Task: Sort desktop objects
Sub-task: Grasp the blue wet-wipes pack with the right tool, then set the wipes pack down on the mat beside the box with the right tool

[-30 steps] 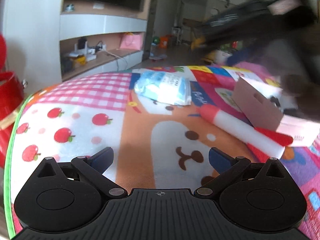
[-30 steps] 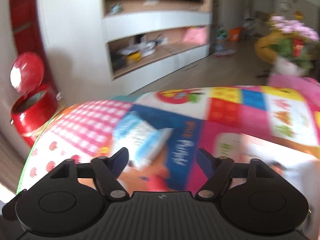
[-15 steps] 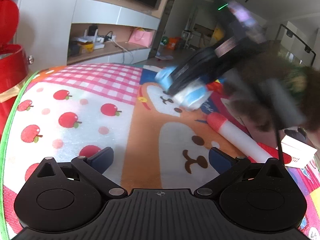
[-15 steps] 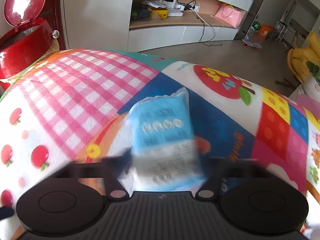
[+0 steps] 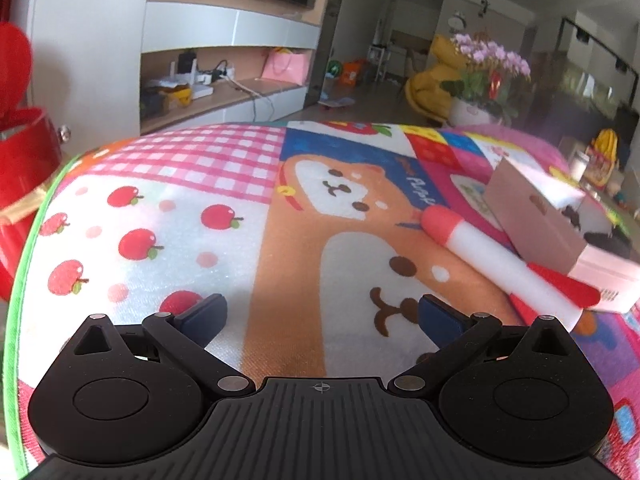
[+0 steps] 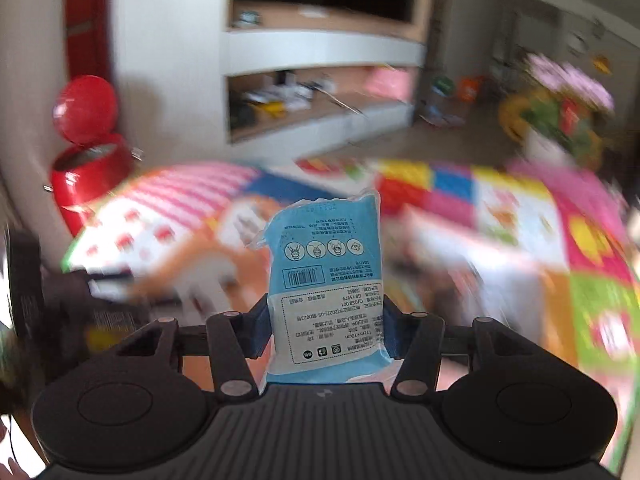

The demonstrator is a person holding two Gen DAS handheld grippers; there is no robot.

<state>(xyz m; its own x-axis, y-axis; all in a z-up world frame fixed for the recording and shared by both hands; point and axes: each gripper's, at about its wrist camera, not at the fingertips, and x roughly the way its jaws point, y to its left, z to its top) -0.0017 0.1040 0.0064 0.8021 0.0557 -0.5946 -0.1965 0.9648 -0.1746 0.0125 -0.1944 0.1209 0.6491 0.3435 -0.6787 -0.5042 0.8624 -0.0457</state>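
Note:
My right gripper [image 6: 325, 326] is shut on a blue and white tissue packet [image 6: 326, 276] and holds it upright above the colourful mat [image 6: 500, 216]; the background is blurred by motion. My left gripper [image 5: 322, 314] is open and empty, low over the mat [image 5: 160, 216]. A white toy rocket with red tip and fins [image 5: 496, 258] lies on the mat to the right of the left gripper, against a pink cardboard box [image 5: 548, 232].
A red pedal bin with its lid up stands off the mat's left edge [image 5: 20, 168] and also shows in the right wrist view [image 6: 86, 172]. A TV shelf unit [image 5: 224, 60] is behind, and potted flowers [image 5: 488, 76] at the far right.
The right gripper closed on the tissue packet and lifted it off the mat. The packet and the right arm have left the left wrist view. The left gripper stayed open.

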